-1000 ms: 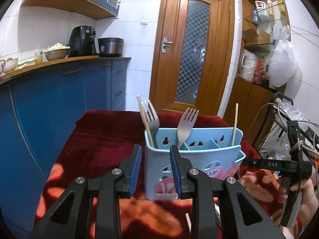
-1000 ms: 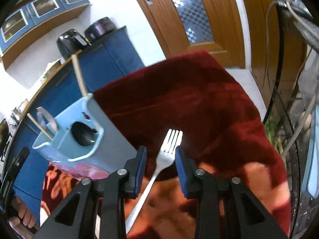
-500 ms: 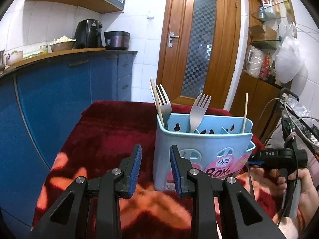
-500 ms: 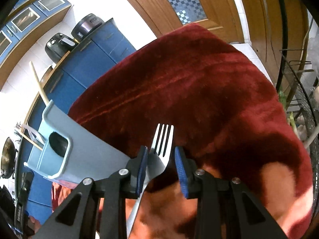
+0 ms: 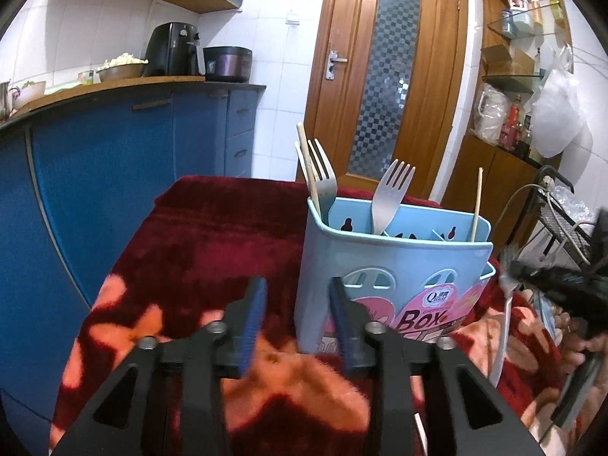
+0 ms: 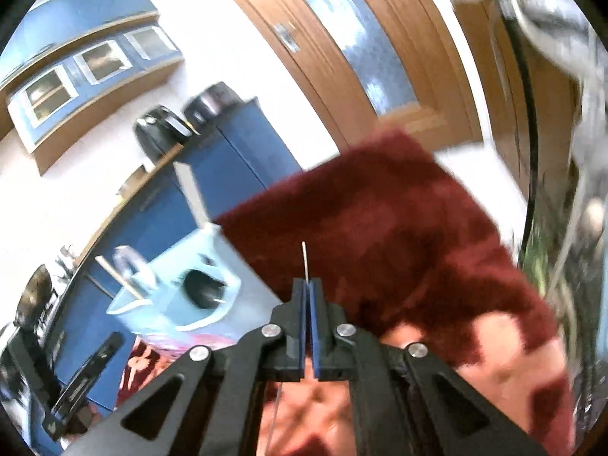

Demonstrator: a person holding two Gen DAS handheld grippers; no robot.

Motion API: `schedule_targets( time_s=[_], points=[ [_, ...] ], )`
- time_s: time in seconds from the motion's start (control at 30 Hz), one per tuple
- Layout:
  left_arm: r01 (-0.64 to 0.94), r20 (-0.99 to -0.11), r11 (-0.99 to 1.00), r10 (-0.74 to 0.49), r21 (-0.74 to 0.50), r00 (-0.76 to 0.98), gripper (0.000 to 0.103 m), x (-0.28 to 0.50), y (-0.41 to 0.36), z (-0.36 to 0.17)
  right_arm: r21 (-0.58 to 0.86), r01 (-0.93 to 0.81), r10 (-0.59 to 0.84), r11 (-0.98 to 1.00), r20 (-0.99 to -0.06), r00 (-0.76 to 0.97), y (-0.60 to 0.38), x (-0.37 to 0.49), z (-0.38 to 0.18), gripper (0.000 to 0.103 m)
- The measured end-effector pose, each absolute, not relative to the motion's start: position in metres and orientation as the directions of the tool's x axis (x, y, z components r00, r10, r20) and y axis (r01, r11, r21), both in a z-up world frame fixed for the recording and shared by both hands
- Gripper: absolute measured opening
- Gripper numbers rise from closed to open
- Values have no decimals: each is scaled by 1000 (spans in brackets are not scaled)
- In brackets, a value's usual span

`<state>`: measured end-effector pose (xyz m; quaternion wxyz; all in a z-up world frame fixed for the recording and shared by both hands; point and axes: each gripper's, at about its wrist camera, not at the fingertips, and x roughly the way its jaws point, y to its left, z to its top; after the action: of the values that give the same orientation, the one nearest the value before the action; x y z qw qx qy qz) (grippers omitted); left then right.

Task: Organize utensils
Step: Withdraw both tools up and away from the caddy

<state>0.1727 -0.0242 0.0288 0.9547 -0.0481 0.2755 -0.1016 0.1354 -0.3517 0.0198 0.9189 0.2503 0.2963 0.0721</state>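
Note:
A light blue utensil holder (image 5: pixel 395 277) stands on the red blanket (image 5: pixel 212 250), with two forks (image 5: pixel 391 193) and chopsticks upright in it. My left gripper (image 5: pixel 298 304) is just in front of the holder's near left corner, its jaws opening. That corner shows between the pads, with a clear gap on the left side. My right gripper (image 6: pixel 307 285) is shut on a metal fork (image 6: pixel 304 262), seen edge-on as a thin line above the pads. In the left wrist view the right gripper (image 5: pixel 532 277) is beside the holder's right end, with the fork (image 5: pixel 503 330) hanging from it, handle down.
Blue kitchen cabinets (image 5: pixel 114 159) with appliances on the counter run along the left. A wooden door (image 5: pixel 383 76) is behind the table. Shelves (image 5: pixel 524 87) and a wire rack (image 5: pixel 562 220) crowd the right side. A hand (image 5: pixel 570 326) holds the right gripper.
My right gripper closed on the fork lying on the blanket and lifted it, the fork now edge-on. My left gripper's jaws have widened in front of the holder.

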Motion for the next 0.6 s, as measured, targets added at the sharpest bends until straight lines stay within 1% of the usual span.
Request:
schedule_targets(
  time_s=[0.03,0.07,0.13,0.2,0.43,0.6],
  points=[
    [167,-516,975,-220,-147,828,50,173,-24,29,466,-4,259,885,-484,836,-344,127,31,3],
    [167,-515,975,-218,-144,829,51,173,-25,28,443,-18,247,896,-465,850,-340,122,39,3],
    [159,-517,978,-207,-136,830,58,173,-26,28,393,-47,224,918,-418,880,-328,111,57,3],
    [155,-521,979,-201,-131,829,60,173,-26,28,352,-65,202,934,-368,908,-318,106,76,3],
    [155,-537,978,-208,-143,818,60,174,-26,22,202,-48,91,978,-211,973,-297,104,123,3],
    [166,-540,975,-221,-150,812,60,176,-28,19,95,-17,30,995,-140,990,-276,120,131,3]
  ],
)
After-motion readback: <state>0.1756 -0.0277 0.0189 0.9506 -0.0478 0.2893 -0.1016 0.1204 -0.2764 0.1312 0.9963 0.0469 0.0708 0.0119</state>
